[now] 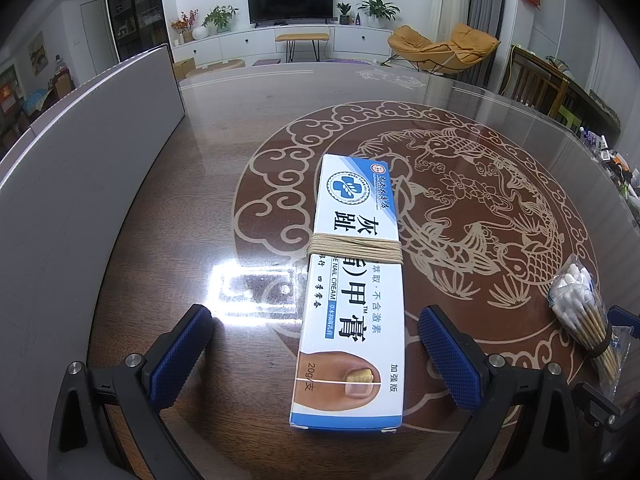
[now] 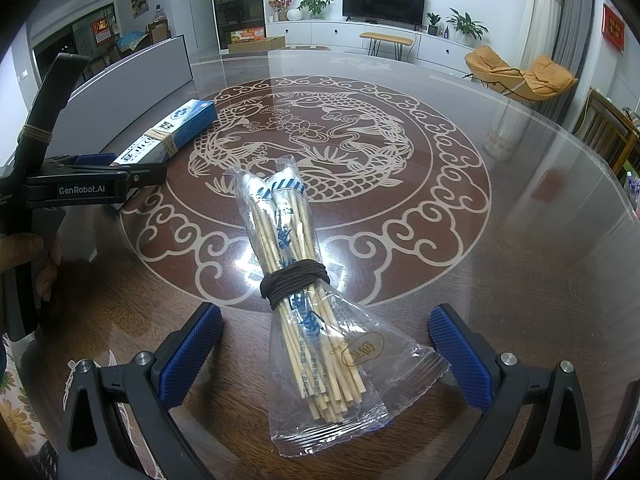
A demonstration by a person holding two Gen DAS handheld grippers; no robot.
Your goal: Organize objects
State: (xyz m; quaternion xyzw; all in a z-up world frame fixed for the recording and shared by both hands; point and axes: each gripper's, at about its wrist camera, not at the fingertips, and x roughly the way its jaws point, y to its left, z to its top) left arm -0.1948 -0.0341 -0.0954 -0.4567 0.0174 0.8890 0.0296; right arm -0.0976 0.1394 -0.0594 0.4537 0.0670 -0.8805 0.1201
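A white and blue nail cream box, bound with tan string, lies flat on the glass-topped table. My left gripper is open, one finger on each side of the box's near end, not touching it. A clear bag of cotton swabs, tied with dark cord, lies between the open fingers of my right gripper, untouched. The swab bag also shows in the left wrist view at the right. The box and the left gripper show at the left of the right wrist view.
A long grey box or panel stands along the table's left side. Small items crowd the far right edge. The table carries a round fish pattern. A floral cloth is at the near left.
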